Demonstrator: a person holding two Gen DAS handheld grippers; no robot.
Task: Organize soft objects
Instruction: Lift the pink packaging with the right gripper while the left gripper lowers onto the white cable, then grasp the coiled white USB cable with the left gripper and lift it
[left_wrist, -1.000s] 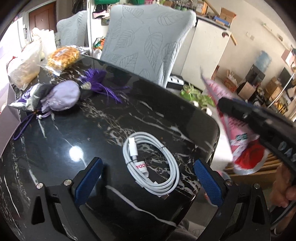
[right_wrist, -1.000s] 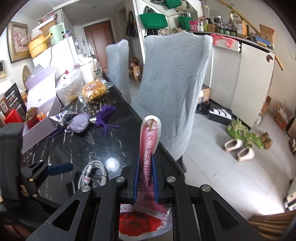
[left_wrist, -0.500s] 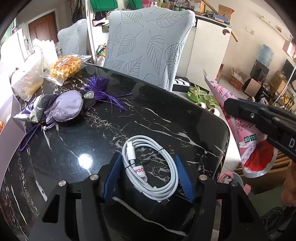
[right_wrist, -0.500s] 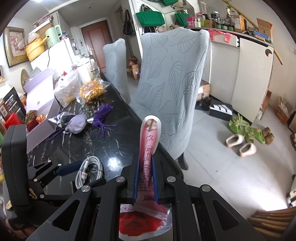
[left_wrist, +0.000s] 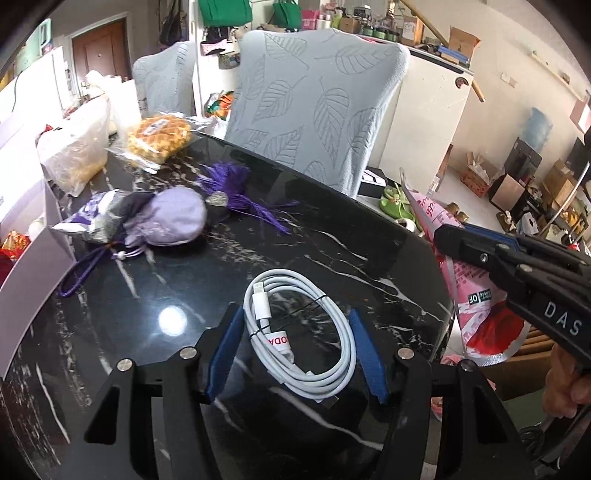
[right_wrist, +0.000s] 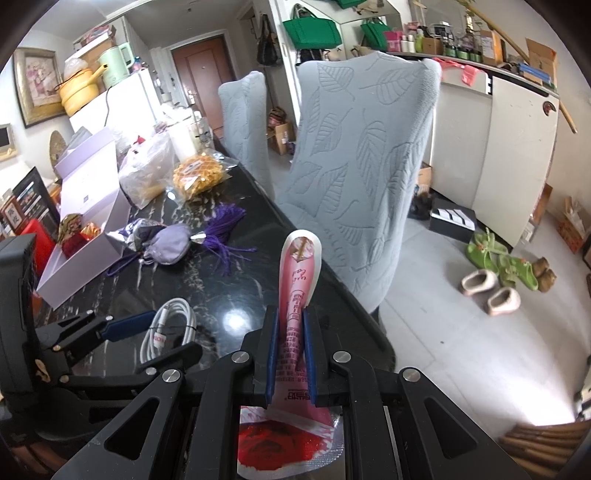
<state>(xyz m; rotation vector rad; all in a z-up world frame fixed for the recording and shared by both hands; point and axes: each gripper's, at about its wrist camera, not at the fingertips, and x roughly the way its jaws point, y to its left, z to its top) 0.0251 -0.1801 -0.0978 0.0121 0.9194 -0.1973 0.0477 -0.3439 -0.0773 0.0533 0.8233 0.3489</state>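
A white coiled cable with a red-lettered tag lies on the black marble table. My left gripper has its blue pads pressed against both sides of the coil. The right wrist view shows the same grip, left gripper around the cable. My right gripper is shut on a pink and red foil packet, held upright past the table's right edge. From the left wrist camera that right gripper and the packet appear at the right. A lilac pouch lies further back.
A purple tassel and a silver wrapper lie beside the pouch. Behind them sit a bag of waffles and a clear bag. An open white box stands at the left edge. Two leaf-patterned chairs line the far side.
The left jaws went from wide apart to closed against the cable coil, then held. The left view has tilted up a little. The right gripper kept the packet still.
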